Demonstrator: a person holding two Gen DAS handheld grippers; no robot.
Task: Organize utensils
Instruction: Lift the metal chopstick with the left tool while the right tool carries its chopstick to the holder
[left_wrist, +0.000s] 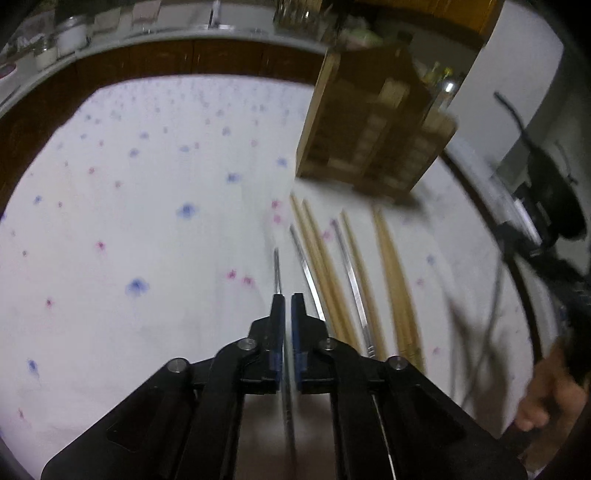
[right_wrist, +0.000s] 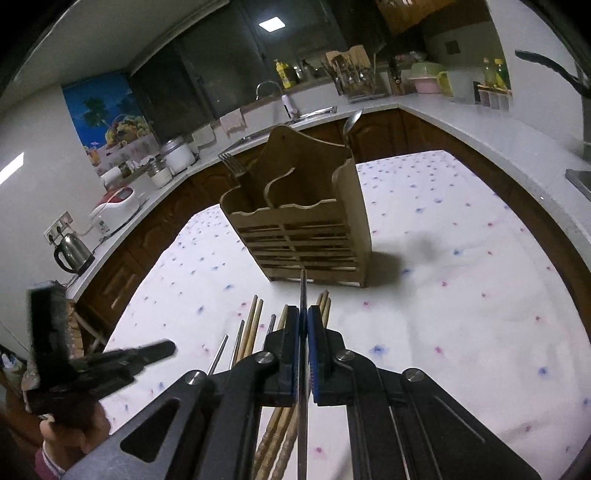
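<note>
In the left wrist view my left gripper (left_wrist: 287, 300) is shut on a thin metal chopstick (left_wrist: 277, 267) whose tip pokes out ahead of the pads. Just right of it, several wooden chopsticks (left_wrist: 321, 258) and metal chopsticks (left_wrist: 349, 266) lie side by side on the flowered cloth. In the right wrist view my right gripper (right_wrist: 303, 311) is shut on another metal chopstick (right_wrist: 303, 288), raised above the cloth and pointing at the wooden utensil holder (right_wrist: 306, 229). A fork (right_wrist: 229, 160) and a spoon (right_wrist: 352, 119) stand in the holder.
The white flowered tablecloth (right_wrist: 461, 314) covers the table. A kitchen counter (right_wrist: 480, 122) with a kettle (right_wrist: 72, 253), jars and a sink wraps around behind. My left gripper (right_wrist: 122, 360) shows at the left, with a hand (right_wrist: 79, 424) below it.
</note>
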